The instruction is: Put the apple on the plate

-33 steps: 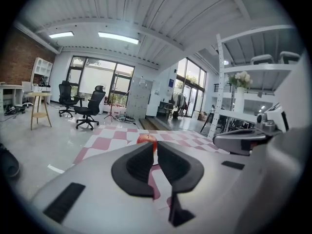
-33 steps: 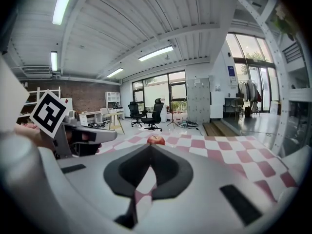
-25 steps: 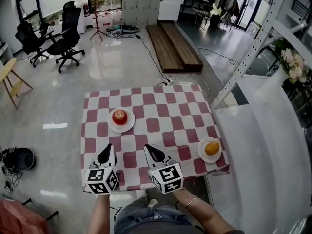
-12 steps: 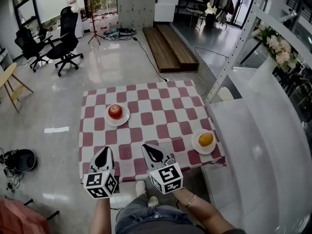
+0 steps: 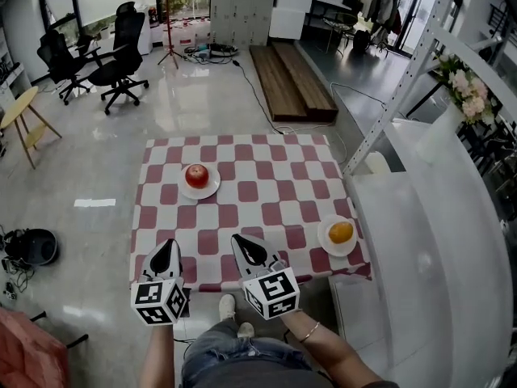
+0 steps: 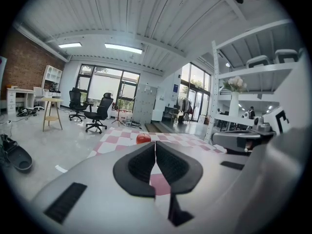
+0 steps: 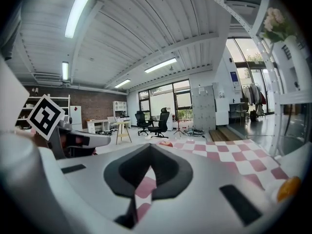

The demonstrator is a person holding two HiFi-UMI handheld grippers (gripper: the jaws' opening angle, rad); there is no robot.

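The apple (image 5: 197, 175) sits on a white plate (image 5: 213, 187) on the far left part of the red-and-white checkered tablecloth (image 5: 266, 192). Only the head view takes in the whole table. It shows a second plate (image 5: 325, 242) near the right edge, carrying an orange fruit (image 5: 341, 232), well apart from the first.

The left gripper (image 5: 166, 247) and right gripper (image 5: 242, 242) hover side by side over the near edge of the cloth, both well short of the apple. In the left gripper view the pads meet along a thin line with nothing between them, and the apple pokes up just above the jaw tips. That view also catches a vase of flowers (image 6: 236, 85) on the shelving (image 6: 253, 67). The right gripper view shows its pads touching at the tip, also empty (checkered cloth shows through the gap below). The orange fruit sits at its lower right edge, and a small red sliver past the jaw tip may be the apple, though it is too small to be sure. That gripper's own grey body hides most of the near table.

Beyond the table stand black office chairs (image 5: 121, 51), a tripod (image 5: 168, 23) and a low wooden platform (image 5: 291, 83).
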